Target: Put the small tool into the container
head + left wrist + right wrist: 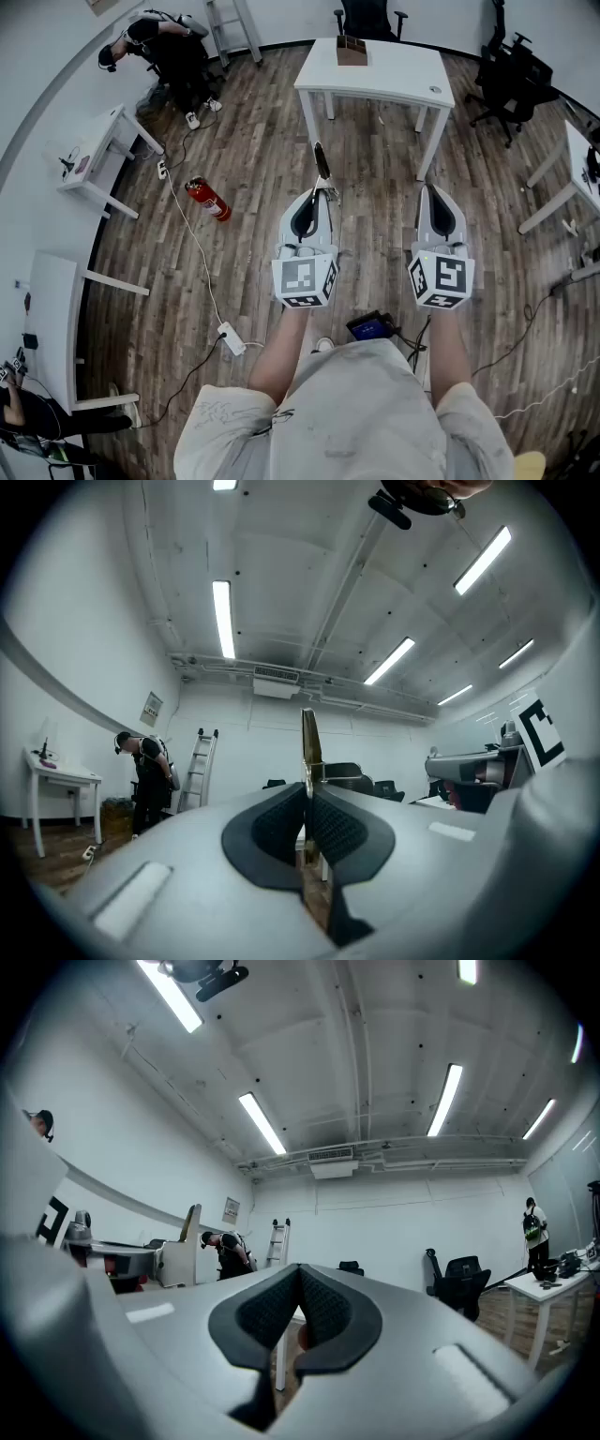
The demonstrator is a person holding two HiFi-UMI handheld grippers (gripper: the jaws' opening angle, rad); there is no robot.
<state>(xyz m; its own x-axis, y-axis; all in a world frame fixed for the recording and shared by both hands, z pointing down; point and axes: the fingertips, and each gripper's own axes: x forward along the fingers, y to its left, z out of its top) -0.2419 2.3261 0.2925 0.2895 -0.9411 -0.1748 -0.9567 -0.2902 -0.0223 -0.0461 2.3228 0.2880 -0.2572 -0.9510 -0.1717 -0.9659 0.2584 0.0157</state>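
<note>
My left gripper is shut on a small, thin flat tool that sticks out past its fingertips toward the white table. In the left gripper view the tool stands upright, pinched between the dark pads. A brown container stands at the far edge of that table, well ahead of both grippers. My right gripper is held level beside the left one, over the wooden floor. In the right gripper view its jaws are closed with nothing between them.
A red fire extinguisher lies on the floor to the left, near a white cable and a power strip. White desks line the left wall. A person bends over at the back left. Office chairs stand at the back right.
</note>
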